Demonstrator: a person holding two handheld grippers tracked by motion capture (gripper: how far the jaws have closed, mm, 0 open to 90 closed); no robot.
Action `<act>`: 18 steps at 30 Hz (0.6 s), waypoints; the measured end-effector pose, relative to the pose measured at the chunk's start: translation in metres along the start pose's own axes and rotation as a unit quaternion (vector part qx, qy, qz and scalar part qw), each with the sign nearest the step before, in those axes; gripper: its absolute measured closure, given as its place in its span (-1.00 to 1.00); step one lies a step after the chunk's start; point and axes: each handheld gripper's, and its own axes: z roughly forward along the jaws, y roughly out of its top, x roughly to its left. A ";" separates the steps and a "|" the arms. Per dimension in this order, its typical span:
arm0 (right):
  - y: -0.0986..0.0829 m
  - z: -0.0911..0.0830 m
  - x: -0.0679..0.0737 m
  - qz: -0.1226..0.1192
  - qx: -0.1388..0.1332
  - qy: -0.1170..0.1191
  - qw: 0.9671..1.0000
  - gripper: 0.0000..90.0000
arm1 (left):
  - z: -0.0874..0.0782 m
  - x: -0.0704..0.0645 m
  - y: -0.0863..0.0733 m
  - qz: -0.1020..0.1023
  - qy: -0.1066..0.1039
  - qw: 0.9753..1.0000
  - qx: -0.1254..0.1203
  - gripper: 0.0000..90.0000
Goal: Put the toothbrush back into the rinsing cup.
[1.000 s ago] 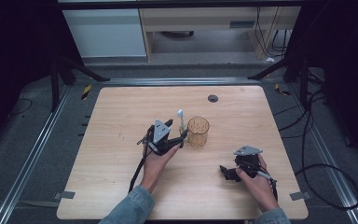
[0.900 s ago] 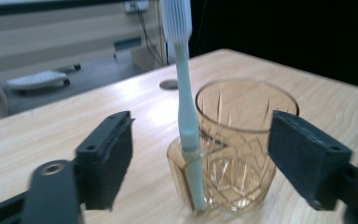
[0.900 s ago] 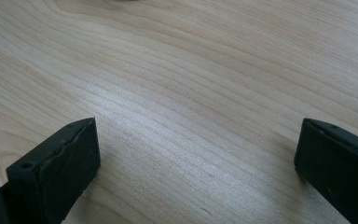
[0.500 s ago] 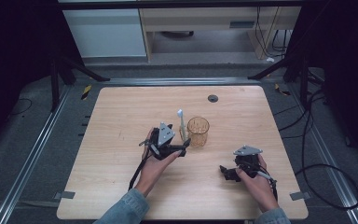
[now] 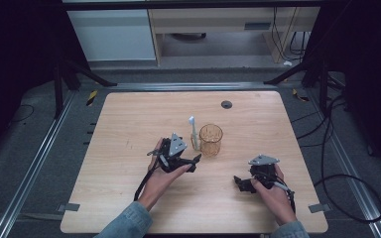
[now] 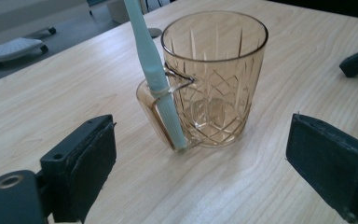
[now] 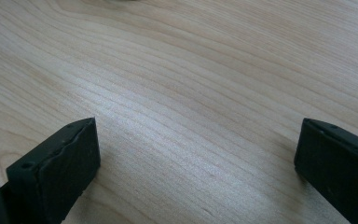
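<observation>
Tool (image 6: 198, 172) wide open, empty, facing cup (image 6: 214, 74).

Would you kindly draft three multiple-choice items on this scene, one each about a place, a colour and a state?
1. Where does the toothbrush stand?
A. Inside the cup's bowl
B. In the side holder on the outside of the cup
C. Flat on the table

2. What colour is the cup?
A. Amber
B. Blue
C. Opaque white

3. How do the left gripper's jaws stand?
A. Shut on the toothbrush
B. Shut on the cup
C. Open, short of the cup

Answers:
1. B: the handle runs down through the small side loop.
2. A: the patterned, see-through wall is amber.
3. C: both jaws sit wide apart, with bare table between them and the cup.
</observation>
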 end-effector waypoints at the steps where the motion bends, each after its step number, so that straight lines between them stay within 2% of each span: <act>1: 0.000 0.000 0.000 0.000 0.000 0.000 1.000 -0.99 | 0.000 0.000 0.000 0.001 0.000 1.000 0.005 -0.84; 11: 0.000 0.000 0.000 0.000 0.001 0.000 1.000 -0.99 | -0.006 0.004 -0.007 0.011 -0.015 0.999 0.038 -0.84; 12: 0.000 0.000 0.000 0.000 0.001 0.001 1.000 -0.99 | -0.007 0.005 -0.009 0.016 -0.017 0.998 0.051 -0.84; 18: 0.000 0.000 0.000 0.000 0.001 0.001 1.000 -0.99 | -0.008 0.008 -0.015 0.031 -0.023 0.996 0.081 -0.84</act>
